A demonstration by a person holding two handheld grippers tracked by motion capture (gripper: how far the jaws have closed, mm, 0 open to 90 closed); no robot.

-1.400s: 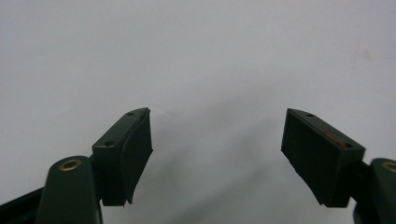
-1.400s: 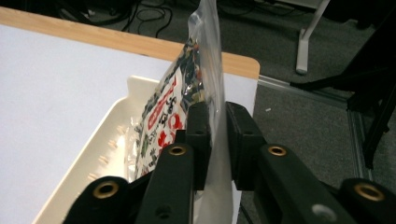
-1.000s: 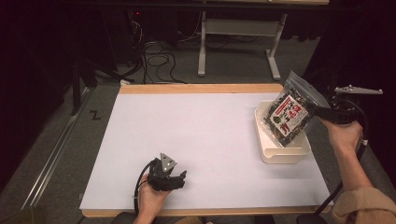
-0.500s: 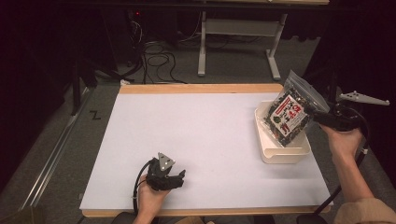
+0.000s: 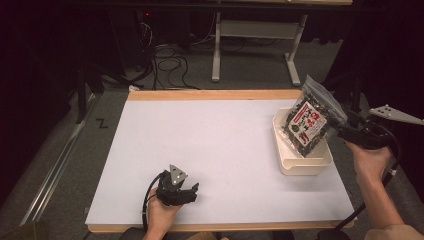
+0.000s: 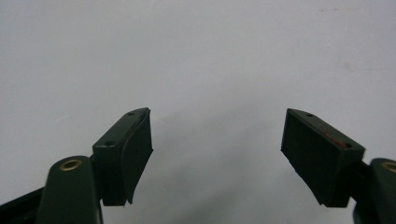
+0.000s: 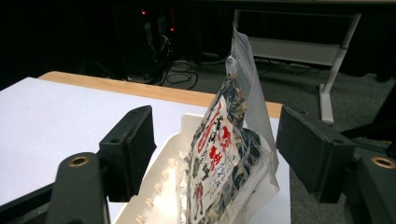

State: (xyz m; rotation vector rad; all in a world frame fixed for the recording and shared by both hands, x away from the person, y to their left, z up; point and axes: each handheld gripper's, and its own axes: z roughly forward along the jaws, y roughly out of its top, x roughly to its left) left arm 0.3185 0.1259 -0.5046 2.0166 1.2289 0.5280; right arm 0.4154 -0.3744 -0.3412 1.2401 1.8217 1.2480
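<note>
At the right of the frame my right gripper [image 5: 350, 131] has its jaws wide, beside a snack bag [image 5: 309, 122] standing propped in the white tray [image 5: 302, 167]. My left gripper [image 5: 186, 192], also wide, rests idle at lower centre.

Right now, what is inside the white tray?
A clear snack bag stands tilted in the white tray, its top above the rim. The bag hides the tray floor beneath it.

snack bag [image 7: 219, 163] bottom cut off by pic edge in right gripper view; label print too small to read; white tray [image 5: 305, 165] inside hidden behind bag.
</note>
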